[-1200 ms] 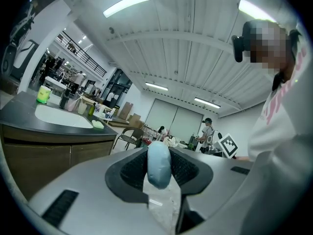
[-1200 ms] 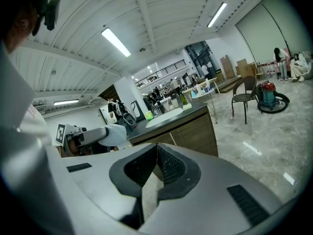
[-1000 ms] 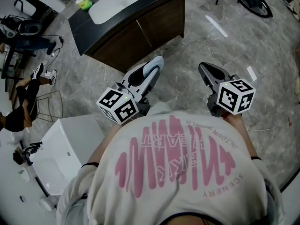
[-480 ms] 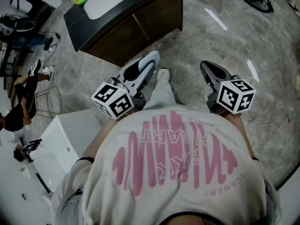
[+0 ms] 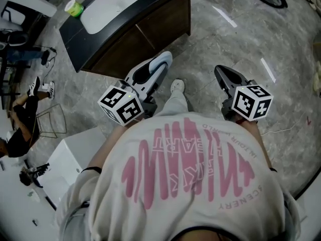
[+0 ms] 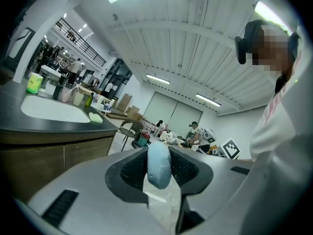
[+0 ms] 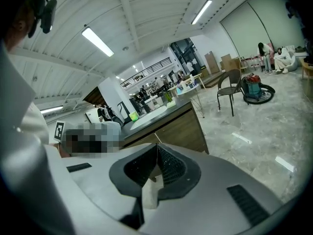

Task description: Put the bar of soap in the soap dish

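A pale blue bar of soap (image 6: 159, 166) stands on edge between the jaws of my left gripper (image 6: 159, 155), which is shut on it. In the head view that gripper (image 5: 163, 60) points at a dark counter (image 5: 75, 34) with a white sink basin (image 5: 114, 5). A flat pale green dish-like thing (image 6: 96, 117) lies on the counter right of the basin (image 6: 51, 112). My right gripper (image 5: 219, 70) hovers over the floor to the right. Its jaws (image 7: 156, 148) meet at the tips with nothing between them.
A green cup (image 5: 74, 7) stands at the counter's left end. A white box (image 5: 75, 157) sits on the floor at lower left, with a seated person (image 5: 20, 129) beyond it. The wearer's shoe (image 5: 176, 86) shows between the grippers. A chair (image 7: 234, 89) stands further off.
The counter has slid left in the head view as the wearer walks. A shoe has stepped forward between the grippers. Both grippers keep their grip state.
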{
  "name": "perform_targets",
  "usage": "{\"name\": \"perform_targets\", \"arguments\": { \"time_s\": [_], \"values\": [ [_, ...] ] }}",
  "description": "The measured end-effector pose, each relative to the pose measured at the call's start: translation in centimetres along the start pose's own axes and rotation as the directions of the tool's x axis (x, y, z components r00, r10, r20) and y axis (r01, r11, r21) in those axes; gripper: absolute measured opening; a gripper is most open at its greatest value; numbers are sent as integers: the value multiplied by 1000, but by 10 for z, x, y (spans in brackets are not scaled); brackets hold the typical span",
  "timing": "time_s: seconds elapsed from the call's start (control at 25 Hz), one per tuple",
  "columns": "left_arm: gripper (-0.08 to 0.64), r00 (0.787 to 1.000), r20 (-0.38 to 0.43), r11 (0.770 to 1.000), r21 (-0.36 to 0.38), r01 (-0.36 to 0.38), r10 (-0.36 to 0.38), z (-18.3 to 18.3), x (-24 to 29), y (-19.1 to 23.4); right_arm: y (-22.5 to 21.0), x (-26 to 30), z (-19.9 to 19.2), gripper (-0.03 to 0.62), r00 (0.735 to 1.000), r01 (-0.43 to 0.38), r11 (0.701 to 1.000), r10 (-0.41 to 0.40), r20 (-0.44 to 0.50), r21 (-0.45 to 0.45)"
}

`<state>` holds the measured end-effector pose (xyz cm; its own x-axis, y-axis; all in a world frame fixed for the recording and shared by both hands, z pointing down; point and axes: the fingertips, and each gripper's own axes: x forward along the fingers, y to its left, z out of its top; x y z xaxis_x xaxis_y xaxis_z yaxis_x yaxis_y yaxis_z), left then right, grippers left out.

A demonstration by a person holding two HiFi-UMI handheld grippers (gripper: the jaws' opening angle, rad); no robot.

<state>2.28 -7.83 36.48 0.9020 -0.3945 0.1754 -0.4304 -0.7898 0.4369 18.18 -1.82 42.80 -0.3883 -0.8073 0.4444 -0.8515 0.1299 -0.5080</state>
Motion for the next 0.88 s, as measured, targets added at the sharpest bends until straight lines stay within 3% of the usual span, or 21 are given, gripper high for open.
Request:
{"name": "perform_targets", "arguments": {
  "time_s": [0.48,0.88],
  "values": [
    [129,999,5,998,35,46,-46,75,50,81,-5,82,89,17,999,30,999,-29,42,-11],
    [129,998,22,997,47,56,-57,111,78,144,-12,152,133,17,998,22,1000,-21,52,-21]
  ]
}}
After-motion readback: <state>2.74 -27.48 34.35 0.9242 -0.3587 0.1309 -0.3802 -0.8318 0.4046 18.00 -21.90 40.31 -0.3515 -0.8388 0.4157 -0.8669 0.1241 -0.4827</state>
